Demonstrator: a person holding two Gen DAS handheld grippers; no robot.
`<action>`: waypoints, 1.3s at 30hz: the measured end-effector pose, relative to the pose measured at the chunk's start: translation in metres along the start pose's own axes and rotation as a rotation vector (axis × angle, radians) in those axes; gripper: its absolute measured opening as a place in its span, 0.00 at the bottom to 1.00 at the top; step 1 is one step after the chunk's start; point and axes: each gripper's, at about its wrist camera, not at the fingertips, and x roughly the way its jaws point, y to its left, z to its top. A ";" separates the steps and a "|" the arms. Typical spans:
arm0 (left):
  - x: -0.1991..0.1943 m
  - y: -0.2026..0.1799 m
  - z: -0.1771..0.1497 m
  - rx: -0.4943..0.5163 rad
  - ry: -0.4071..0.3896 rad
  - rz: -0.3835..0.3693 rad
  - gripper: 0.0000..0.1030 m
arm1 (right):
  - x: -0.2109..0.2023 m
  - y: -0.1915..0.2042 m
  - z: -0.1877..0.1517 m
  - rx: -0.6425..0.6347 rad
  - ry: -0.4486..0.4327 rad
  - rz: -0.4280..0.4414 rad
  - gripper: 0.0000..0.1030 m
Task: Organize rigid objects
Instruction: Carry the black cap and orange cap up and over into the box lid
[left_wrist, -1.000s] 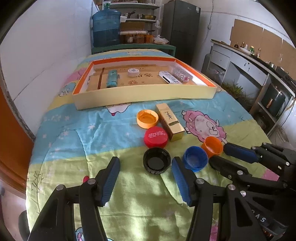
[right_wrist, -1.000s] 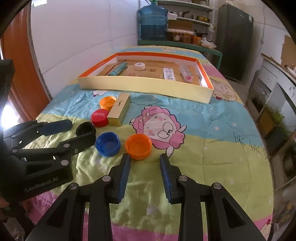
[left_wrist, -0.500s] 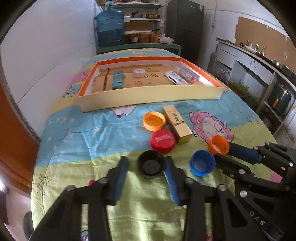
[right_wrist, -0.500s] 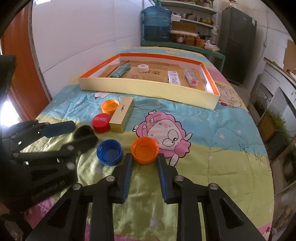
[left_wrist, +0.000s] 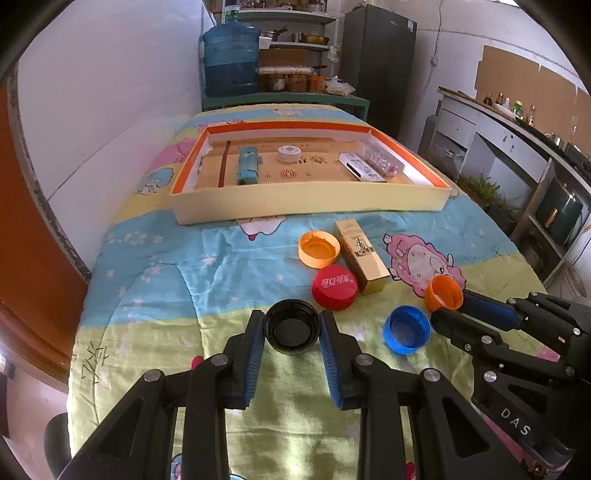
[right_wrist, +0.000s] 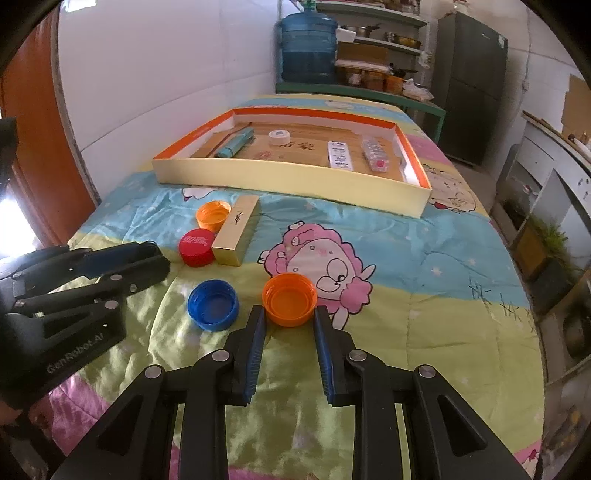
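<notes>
I had both tongs down on the quilted cover at once, each set around a bottle cap. My left gripper (left_wrist: 291, 328) had just been closing, and its blue pads sat against the two sides of the black cap (left_wrist: 292, 328), which lay open side up on the yellow-green patch of the quilt (left_wrist: 155, 295); I took it as clamped. My right gripper (right_wrist: 289, 318) had closed in as well and held the orange cap (right_wrist: 289, 299) by its near rim, pads touching either side, the cap also open side up, resting at the foot of the pink cartoon sheep.

Between the two grips lay the blue cap (left_wrist: 406, 329), free and just beside my right tongs. Farther off sat the red cap (left_wrist: 335, 286), top up, touching the gold carton (left_wrist: 362, 261), and a second orange cap (left_wrist: 319, 249) beside that carton's far end.

The shallow orange-rimmed box (left_wrist: 310, 208) waited beyond them, already holding a teal tube, a small white round tin, a white packet and a clear blister strip.

As I judged it, the grasping step was done and the carry was next: lift both caps straight up without tilting, clear the near wall of the box, and set them down in a bare stretch of its floor. The grips were shallow on round rims, so a slip seemed the main risk.
</notes>
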 end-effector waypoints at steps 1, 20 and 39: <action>-0.001 0.000 0.000 -0.001 -0.002 0.000 0.29 | 0.000 0.000 0.001 0.000 -0.001 -0.001 0.26; -0.020 0.003 0.023 0.006 -0.061 0.002 0.29 | -0.012 0.001 0.033 -0.022 -0.056 0.011 0.26; -0.024 0.010 0.059 0.015 -0.105 0.024 0.29 | -0.015 0.001 0.069 -0.046 -0.100 0.025 0.26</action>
